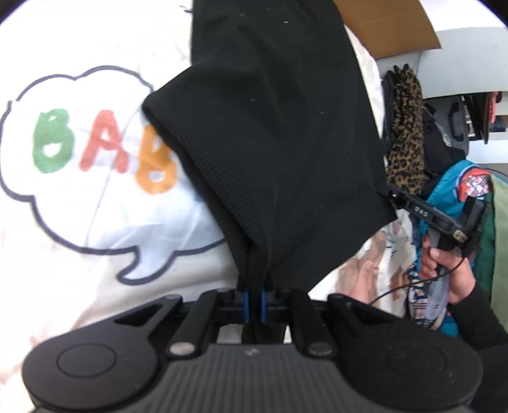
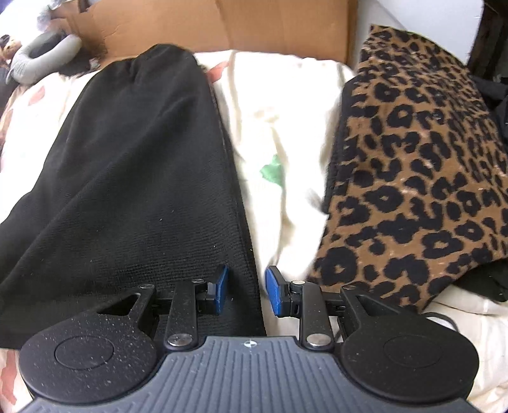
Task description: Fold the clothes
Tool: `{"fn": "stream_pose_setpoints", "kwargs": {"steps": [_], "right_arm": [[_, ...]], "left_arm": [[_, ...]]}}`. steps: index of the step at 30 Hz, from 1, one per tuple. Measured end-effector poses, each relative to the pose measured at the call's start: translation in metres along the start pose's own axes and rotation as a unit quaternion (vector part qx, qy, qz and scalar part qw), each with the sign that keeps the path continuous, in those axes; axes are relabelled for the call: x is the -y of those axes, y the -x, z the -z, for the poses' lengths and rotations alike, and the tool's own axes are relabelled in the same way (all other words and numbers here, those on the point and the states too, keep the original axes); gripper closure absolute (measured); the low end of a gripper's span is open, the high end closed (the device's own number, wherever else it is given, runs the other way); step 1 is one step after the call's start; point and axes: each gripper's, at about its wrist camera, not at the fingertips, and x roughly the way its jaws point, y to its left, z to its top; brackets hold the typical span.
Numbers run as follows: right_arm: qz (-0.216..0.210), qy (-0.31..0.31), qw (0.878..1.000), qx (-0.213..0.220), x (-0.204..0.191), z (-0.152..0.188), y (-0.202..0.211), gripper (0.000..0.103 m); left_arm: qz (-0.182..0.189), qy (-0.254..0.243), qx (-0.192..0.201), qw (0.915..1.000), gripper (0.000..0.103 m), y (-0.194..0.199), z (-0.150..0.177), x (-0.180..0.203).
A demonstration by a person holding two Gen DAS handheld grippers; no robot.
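A black knit garment lies on a white bedsheet with a "BAB" speech-bubble print. My left gripper is shut on its ribbed edge and holds it up. The right gripper also shows in the left wrist view, touching the garment's right corner. In the right wrist view the garment lies flat to the left. My right gripper is open, its blue pads astride the garment's right edge.
A folded leopard-print cloth lies on the right of the bed. A cardboard box stands at the back. A grey neck pillow lies far left. Colourful clothes pile by the person's hand.
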Motion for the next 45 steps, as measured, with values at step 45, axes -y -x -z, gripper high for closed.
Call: {"fn": "stream_pose_setpoints", "kwargs": {"steps": [45], "right_arm": [[-0.226, -0.22, 0.944, -0.097, 0.052, -0.015, -0.034, 0.101]], "left_arm": [[-0.003, 0.007, 0.013, 0.9999, 0.096, 0.028, 0.001, 0.001]]}}
